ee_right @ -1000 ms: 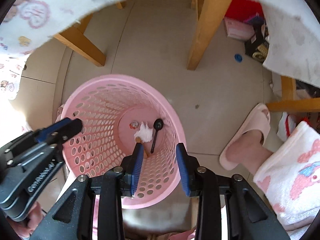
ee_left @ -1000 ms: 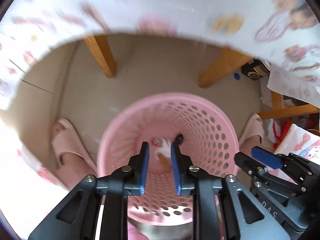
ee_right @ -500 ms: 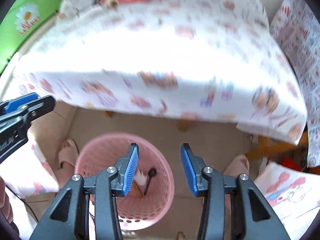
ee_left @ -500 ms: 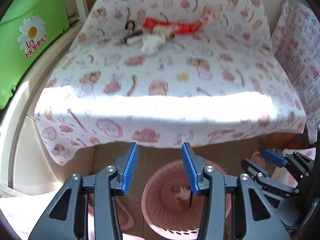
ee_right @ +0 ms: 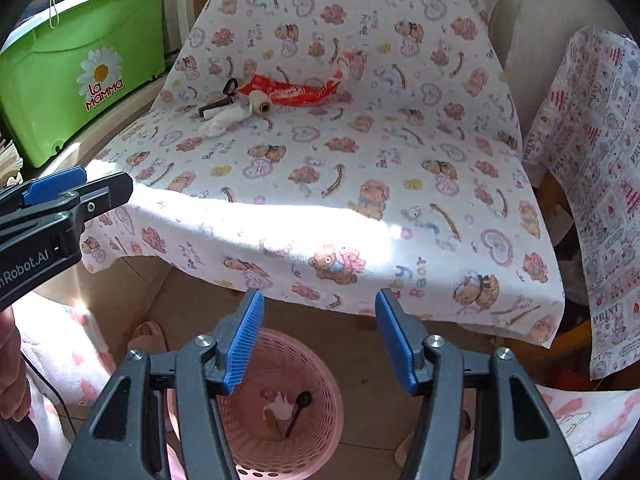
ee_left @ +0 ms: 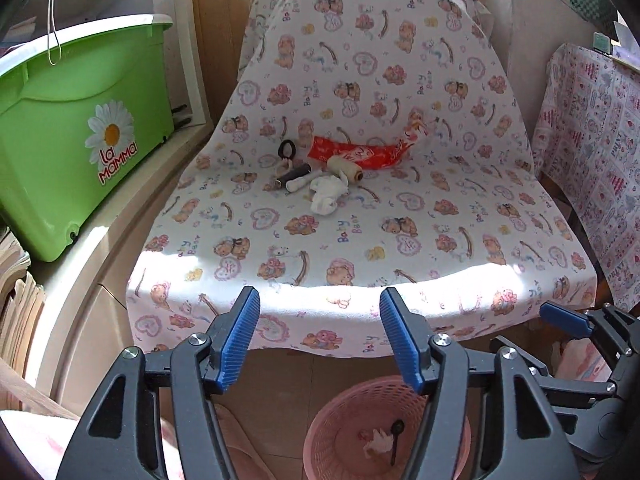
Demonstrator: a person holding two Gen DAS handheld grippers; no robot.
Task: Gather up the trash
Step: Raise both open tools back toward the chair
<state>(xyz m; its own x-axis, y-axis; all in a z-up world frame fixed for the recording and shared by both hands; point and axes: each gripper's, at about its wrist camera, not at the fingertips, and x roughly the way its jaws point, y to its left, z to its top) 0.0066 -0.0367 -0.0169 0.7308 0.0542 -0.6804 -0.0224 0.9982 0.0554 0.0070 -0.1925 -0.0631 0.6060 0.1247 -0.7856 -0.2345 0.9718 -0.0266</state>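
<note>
Both the left gripper [ee_left: 316,338] and right gripper [ee_right: 318,340] gape wide, holding nothing. The crumpled tissue [ee_left: 326,196] and red wrapper [ee_left: 360,155] (long axis running left-right) lie near the cloth-covered table's [ee_left: 440,240] far-left corner, straight ahead of the left jaws, which look nearer.

A table is covered by a white cloth [ee_left: 400,208] printed with bears and hearts; its front edge hangs over in bright sunlight. Toward the far left of the cloth a cluster is seen: a red wrapper [ee_left: 360,155], a cream thread spool [ee_left: 345,169] touching its near edge, a crumpled white tissue [ee_left: 326,196] just in front, a dark cylinder [ee_left: 294,174] and a black ring [ee_left: 287,148] to the left.
</note>
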